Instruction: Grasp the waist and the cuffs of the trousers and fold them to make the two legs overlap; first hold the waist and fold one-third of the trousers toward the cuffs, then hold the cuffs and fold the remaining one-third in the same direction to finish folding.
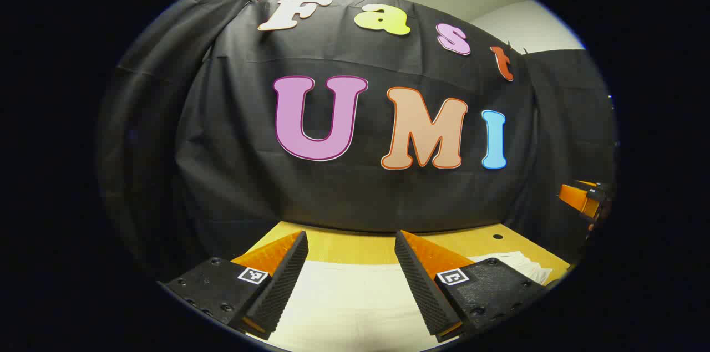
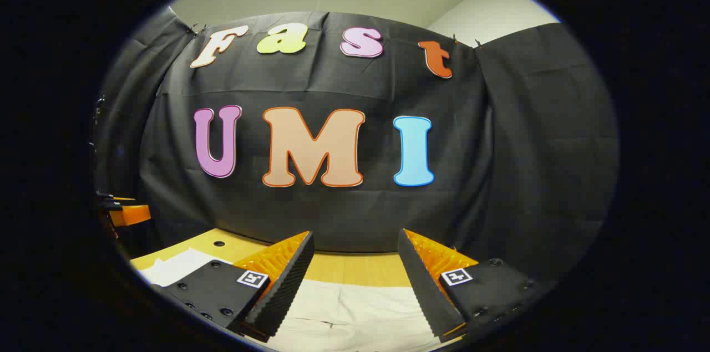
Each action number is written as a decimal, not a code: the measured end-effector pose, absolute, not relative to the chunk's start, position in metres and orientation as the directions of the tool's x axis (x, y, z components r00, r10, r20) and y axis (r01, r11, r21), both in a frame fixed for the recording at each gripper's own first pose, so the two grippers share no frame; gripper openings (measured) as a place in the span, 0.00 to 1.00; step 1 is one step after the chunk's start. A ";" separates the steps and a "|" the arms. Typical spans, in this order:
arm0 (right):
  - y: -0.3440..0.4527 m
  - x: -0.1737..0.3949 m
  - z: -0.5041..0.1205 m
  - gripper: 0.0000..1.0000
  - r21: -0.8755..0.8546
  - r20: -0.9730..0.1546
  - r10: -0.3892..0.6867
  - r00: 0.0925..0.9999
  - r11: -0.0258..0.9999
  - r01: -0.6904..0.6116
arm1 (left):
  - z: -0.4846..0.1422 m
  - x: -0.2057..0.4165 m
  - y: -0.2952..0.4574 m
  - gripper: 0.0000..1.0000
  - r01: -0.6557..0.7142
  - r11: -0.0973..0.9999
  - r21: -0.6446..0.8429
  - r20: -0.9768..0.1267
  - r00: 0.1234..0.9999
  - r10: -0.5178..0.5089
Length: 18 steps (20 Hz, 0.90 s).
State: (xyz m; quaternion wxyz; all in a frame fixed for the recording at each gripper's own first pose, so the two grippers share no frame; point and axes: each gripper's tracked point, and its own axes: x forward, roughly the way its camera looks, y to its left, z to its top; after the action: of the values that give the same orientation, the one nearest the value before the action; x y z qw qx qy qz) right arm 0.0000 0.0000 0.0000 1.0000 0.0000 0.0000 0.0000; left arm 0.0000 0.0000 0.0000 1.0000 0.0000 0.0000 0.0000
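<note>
Cream trousers (image 1: 344,302) lie flat on the wooden table (image 1: 355,244), under both tongs. Left gripper (image 1: 350,260) hangs above them, its 2 fingers spread wide and holding nothing. Right gripper (image 2: 355,260) likewise, spread above the cloth's near part.

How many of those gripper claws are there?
2. The left gripper and the right gripper each hover open above the pale trousers on the table.

Trousers (image 1: 355,302) cut off at the lower edge, waist and cuffs not discernible.
</note>
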 end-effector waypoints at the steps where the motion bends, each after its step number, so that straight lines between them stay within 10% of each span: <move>1: -0.001 0.001 0.000 0.97 0.003 0.000 -0.001 1.000 1.000 0.001 | 0.000 0.000 0.000 0.94 0.001 1.000 0.007 -0.001 1.000 -0.001; 18: -0.007 0.004 0.008 0.97 -0.004 0.005 -0.014 1.000 1.000 0.014 | 0.003 -0.003 0.012 0.94 -0.014 1.000 0.020 -0.007 1.000 0.014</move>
State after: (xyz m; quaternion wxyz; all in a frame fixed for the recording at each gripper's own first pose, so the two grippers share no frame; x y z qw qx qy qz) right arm 0.0040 -0.0068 0.0075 1.0000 -0.0022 -0.0022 -0.0068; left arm -0.0030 0.0122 0.0032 0.9999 0.0100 0.0037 0.0070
